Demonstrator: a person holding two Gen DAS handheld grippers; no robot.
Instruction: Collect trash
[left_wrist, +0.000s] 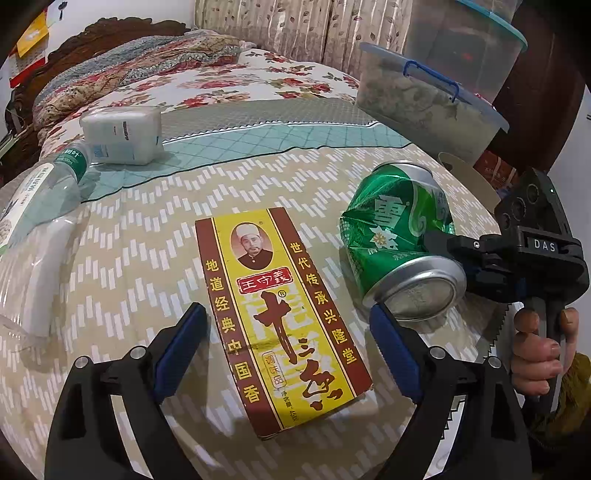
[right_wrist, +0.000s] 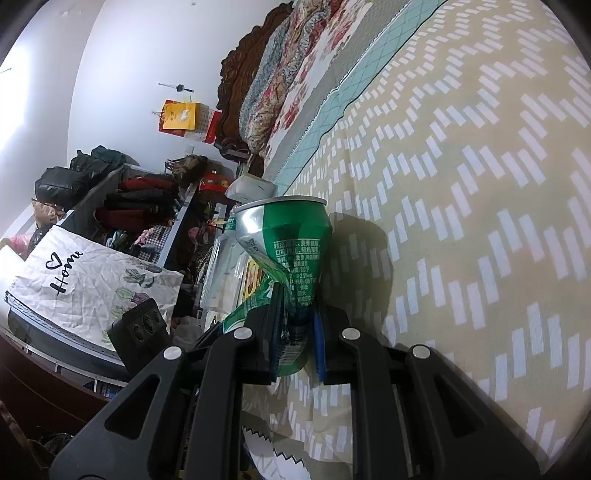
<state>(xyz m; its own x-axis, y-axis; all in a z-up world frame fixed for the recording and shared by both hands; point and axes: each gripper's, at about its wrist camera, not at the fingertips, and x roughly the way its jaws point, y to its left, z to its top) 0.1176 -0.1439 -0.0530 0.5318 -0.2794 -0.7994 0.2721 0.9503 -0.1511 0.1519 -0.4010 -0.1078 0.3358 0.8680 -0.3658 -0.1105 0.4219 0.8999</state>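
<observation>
A yellow and brown spice box lies flat on the beige patterned bedcover. My left gripper stands open around it, one blue pad on each side, neither pressing on it. To the right is a crushed green can, pinched at its dented waist by my right gripper, which a hand holds. In the right wrist view the right gripper is shut on the can, whose silver rim points away from the camera.
An empty clear plastic bottle and a white tissue pack lie at the left of the bed. Clear lidded storage boxes stand at the back right. A paper bag printed "Home" sits beside the bed. A folded quilt lies against the headboard.
</observation>
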